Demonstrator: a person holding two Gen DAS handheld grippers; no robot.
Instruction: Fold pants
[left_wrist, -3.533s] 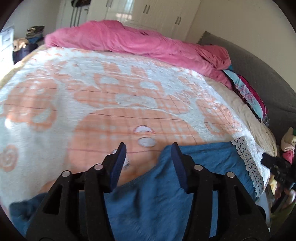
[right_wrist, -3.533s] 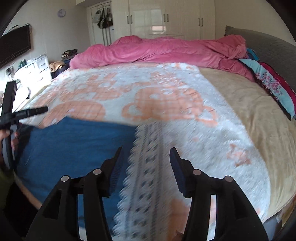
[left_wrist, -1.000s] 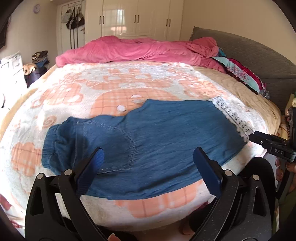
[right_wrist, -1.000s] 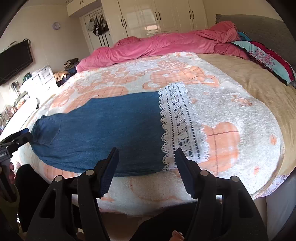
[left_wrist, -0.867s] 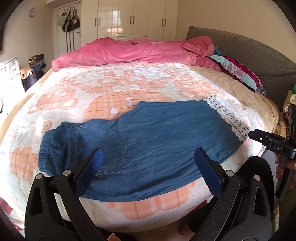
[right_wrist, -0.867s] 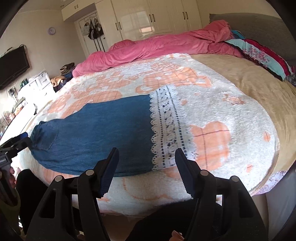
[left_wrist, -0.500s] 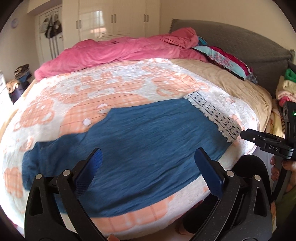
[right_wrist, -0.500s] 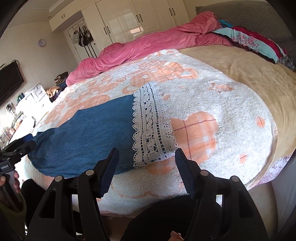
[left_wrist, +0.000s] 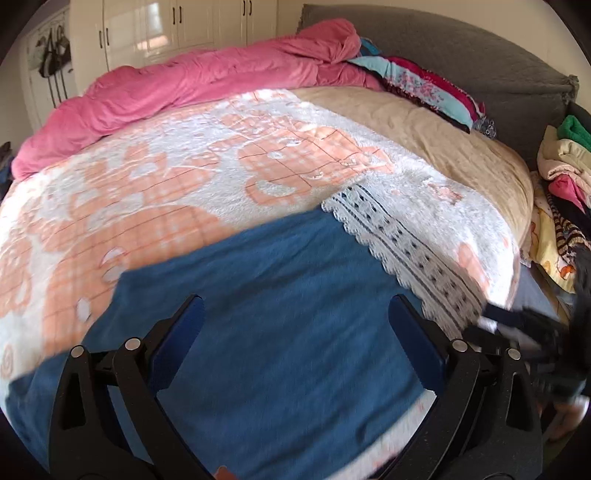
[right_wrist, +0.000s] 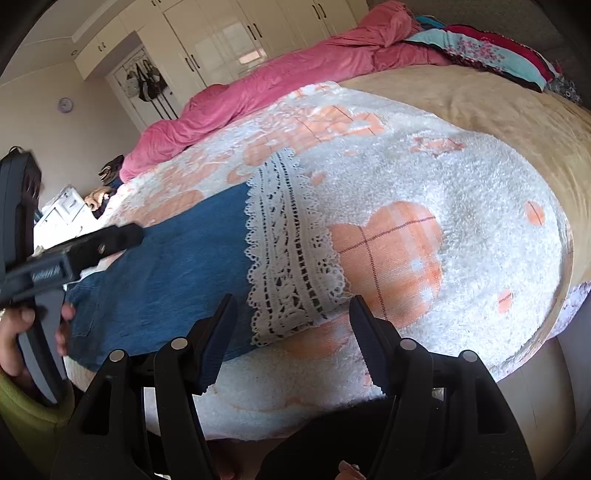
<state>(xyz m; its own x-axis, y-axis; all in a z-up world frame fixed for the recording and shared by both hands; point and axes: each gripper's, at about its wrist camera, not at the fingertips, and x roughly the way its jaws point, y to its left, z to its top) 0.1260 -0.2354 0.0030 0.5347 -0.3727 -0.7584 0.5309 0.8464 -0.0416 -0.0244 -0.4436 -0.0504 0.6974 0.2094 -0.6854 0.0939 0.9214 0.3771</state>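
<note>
Bedroom: bed (left_wrist: 443, 140) under an orange-and-white fleece blanket (left_wrist: 184, 177), pink duvet (left_wrist: 192, 85) bunched along the far side, white wardrobes behind.

Left wrist view: blue denim pants (left_wrist: 277, 314) lie flat across the near part of the blanket, white lace hem (left_wrist: 406, 251) at their right end. Left hand-held gripper (left_wrist: 295, 332) hovers over the mid-leg, jaws wide, nothing between them. Frame is motion-blurred, so height above the cloth is unclear. Right hand-held gripper (left_wrist: 517, 332) shows only as a dark smear at the right edge, near the hem. Clothes pile (left_wrist: 565, 155) sits off the bed at right, out of the way.

Right wrist view: right hand-held gripper (right_wrist: 291, 332) is just short of the near corner of the lace hem (right_wrist: 288, 251), jaws at a moderate gap, empty. Pants (right_wrist: 166, 266) run leftward toward the left hand-held gripper (right_wrist: 122, 234), held in the person's hand (right_wrist: 18, 332); its jaws can't be read from this side.

Likely step: pick up both ends for a fold. To do it well:
- right pinches the hem corner through both layers, not just the lace edge, which looks flimsy
- left goes to the waistband end, not mid-leg
- keep clear of the fleece pile; it could get grabbed along with the denim
- lift both ends level, keep the fabric taut, and lay it down edge to edge.
</note>
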